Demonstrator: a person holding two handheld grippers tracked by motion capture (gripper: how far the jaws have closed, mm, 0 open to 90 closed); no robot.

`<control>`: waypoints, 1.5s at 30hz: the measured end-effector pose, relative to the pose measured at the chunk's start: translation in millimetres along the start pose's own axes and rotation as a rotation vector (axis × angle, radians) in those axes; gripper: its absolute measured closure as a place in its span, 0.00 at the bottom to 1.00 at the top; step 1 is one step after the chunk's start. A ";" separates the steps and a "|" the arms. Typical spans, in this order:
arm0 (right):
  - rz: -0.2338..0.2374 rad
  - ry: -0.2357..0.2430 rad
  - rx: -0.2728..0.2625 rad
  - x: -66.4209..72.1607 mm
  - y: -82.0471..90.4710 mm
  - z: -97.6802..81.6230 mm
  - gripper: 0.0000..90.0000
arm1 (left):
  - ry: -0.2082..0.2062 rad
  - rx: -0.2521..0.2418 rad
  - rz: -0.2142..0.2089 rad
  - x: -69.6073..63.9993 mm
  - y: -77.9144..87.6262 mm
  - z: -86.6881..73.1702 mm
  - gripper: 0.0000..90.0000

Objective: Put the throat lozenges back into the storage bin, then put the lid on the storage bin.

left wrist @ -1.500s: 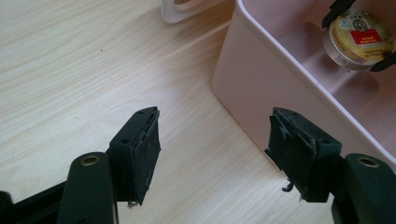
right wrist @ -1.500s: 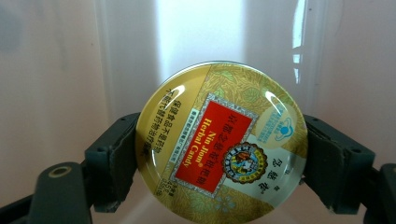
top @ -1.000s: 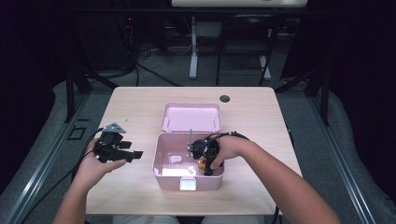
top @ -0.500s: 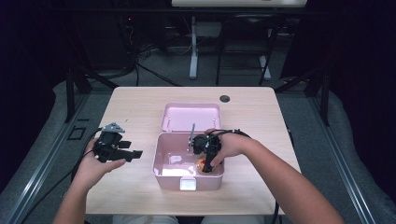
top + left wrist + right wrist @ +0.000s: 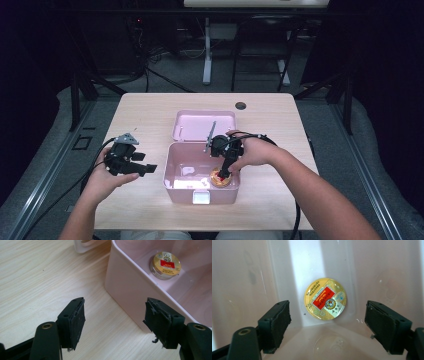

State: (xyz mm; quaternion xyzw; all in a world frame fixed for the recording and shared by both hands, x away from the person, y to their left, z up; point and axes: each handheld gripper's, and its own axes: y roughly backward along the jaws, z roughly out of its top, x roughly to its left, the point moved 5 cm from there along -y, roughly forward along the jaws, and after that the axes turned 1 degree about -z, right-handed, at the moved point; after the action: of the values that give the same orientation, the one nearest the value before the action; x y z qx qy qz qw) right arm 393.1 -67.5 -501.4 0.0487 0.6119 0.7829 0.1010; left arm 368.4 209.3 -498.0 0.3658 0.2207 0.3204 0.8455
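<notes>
A round tin (image 5: 220, 177) with a gold and red label lies flat on the floor of an open pink box (image 5: 168, 175), near its right wall. My right gripper (image 5: 223, 172) points down into the box just above the tin. In the right gripper view the jaws of the right gripper (image 5: 327, 315) stand wide apart and clear of the tin (image 5: 325, 298); they have just been closing slightly with nothing pressed between them. Left of the box, my left gripper (image 5: 148, 168) is held open and level above the table. The left gripper view shows its jaws (image 5: 115, 303) empty beside the box wall (image 5: 125, 282), and the tin (image 5: 165, 264) inside.
The box's pink lid (image 5: 204, 125) lies flat behind it on the light wooden table (image 5: 280, 130). A white latch (image 5: 201, 196) sits on the box's front wall. A dark round grommet (image 5: 240, 105) marks the table's far side. Cables trail from both grippers.
My right gripper has risen inside the box, uncovering the tin, which stays on the box floor. The left gripper has not moved.
</notes>
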 end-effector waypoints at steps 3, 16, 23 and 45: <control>-0.005 -0.033 -0.001 -2.1 5.1 -3.0 0.23 | -0.011 -0.004 0.001 -1.9 -0.3 0.4 0.36; -0.007 -0.126 -0.058 -8.0 22.9 -14.3 0.16 | -0.045 -0.031 0.015 -7.3 1.2 3.2 0.43; -0.049 -0.137 -0.084 -14.8 30.1 -20.0 0.23 | -0.056 -0.056 0.016 -12.2 1.7 6.6 0.45; -0.093 -0.329 -0.114 -38.0 35.5 -32.5 0.42 | -0.077 -0.092 -0.019 -28.7 5.7 12.8 0.53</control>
State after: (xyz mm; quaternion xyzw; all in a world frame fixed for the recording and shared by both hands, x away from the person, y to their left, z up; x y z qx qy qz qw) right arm 420.1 -114.8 -473.2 0.1418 0.5435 0.7922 0.2386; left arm 354.0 186.0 -481.6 0.3365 0.1766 0.3077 0.8723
